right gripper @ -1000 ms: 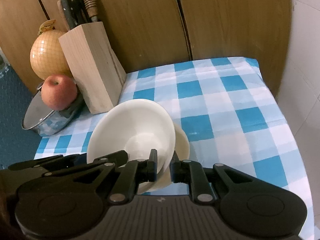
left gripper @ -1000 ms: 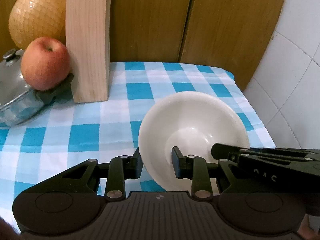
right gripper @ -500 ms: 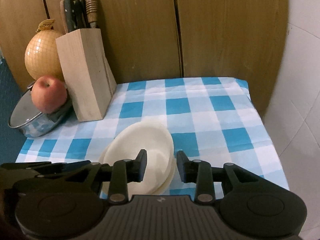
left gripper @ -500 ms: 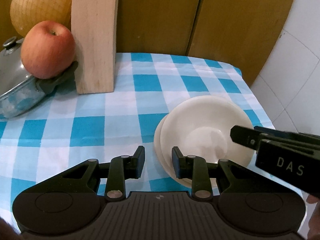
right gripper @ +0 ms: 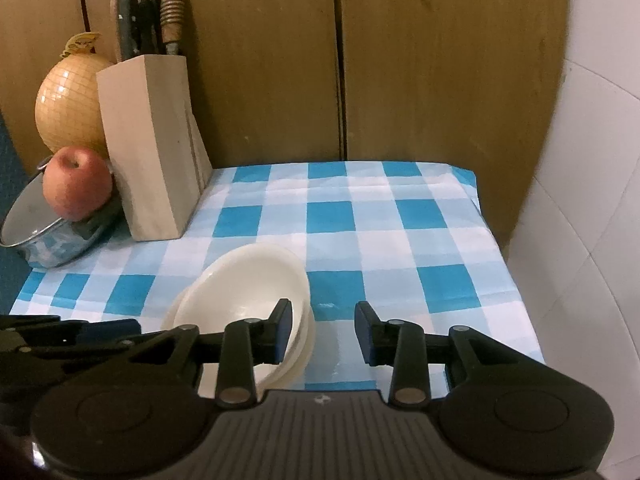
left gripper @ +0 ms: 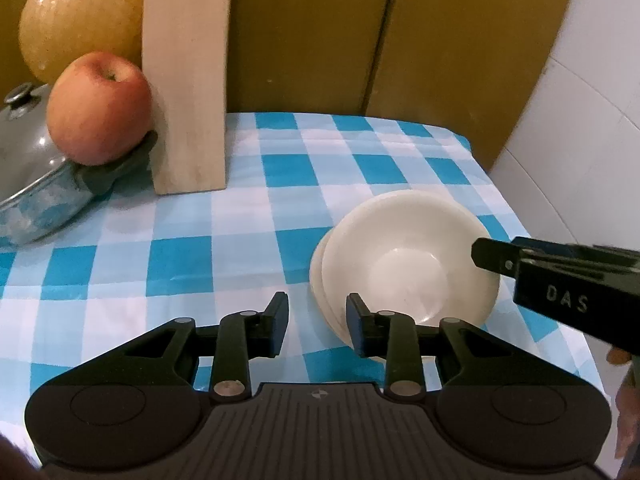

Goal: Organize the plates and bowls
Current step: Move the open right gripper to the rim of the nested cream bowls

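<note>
A stack of cream-white bowls (left gripper: 404, 264) rests on the blue-and-white checked cloth (left gripper: 240, 216), near its front right. The stack also shows in the right wrist view (right gripper: 248, 288). My left gripper (left gripper: 318, 322) is open and empty, just left of the stack's near rim. My right gripper (right gripper: 323, 330) is open and empty, its left finger in front of the stack's right rim. The right gripper's tip (left gripper: 492, 254) shows in the left wrist view at the stack's right edge.
A wooden knife block (right gripper: 150, 148) stands at the back left. Beside it an apple (right gripper: 76, 188) sits on a lidded steel pot (right gripper: 44, 236), with a netted yellow pomelo (right gripper: 68, 108) behind. Wooden panels back the table; a white tiled wall (right gripper: 580, 240) lies right.
Both grippers let go of the bowl, leaving it nested on the stack. They opened wider and drew back and up from the bowls.
</note>
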Action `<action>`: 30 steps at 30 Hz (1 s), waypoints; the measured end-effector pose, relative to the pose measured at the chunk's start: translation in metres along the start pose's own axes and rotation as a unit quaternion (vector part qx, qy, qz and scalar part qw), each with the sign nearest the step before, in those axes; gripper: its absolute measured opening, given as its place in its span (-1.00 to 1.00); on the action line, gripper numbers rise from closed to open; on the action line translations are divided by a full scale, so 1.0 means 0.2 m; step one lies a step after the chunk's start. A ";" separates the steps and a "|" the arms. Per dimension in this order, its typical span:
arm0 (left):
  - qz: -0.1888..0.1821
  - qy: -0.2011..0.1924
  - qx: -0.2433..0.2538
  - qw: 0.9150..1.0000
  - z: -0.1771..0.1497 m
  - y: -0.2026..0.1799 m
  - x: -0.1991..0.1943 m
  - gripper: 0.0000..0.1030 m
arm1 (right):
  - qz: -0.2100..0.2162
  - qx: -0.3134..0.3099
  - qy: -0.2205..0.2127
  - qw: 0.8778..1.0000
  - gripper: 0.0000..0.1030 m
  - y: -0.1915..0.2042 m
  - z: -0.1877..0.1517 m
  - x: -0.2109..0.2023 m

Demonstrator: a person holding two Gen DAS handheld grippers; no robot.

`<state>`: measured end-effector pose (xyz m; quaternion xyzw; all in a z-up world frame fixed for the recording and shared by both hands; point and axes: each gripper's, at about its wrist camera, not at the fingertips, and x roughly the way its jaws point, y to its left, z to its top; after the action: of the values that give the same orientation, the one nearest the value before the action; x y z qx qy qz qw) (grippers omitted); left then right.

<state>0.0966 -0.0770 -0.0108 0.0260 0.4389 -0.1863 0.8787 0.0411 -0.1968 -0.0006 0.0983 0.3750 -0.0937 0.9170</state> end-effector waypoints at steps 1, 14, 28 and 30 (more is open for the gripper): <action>0.000 -0.001 0.004 1.000 0.00 0.00 0.00 -0.20 | 0.000 0.000 0.000 1.000 -0.42 0.00 0.00 0.00; -0.010 -0.005 0.030 0.999 -0.03 0.02 -0.05 0.09 | 0.002 -0.009 0.001 1.000 -0.39 0.00 -0.01 0.00; -0.036 0.002 0.088 0.995 -0.09 -0.06 -0.04 0.30 | 0.022 0.023 0.012 0.999 -0.35 -0.06 -0.01 0.03; -0.038 0.004 0.092 0.995 -0.10 -0.07 -0.03 0.33 | 0.024 0.022 0.013 0.999 -0.35 -0.05 -0.01 0.03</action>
<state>0.0733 -0.0848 -0.0161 0.0908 0.4242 -0.2594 0.8628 0.0416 -0.2075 -0.0065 0.1287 0.3825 -0.0782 0.9116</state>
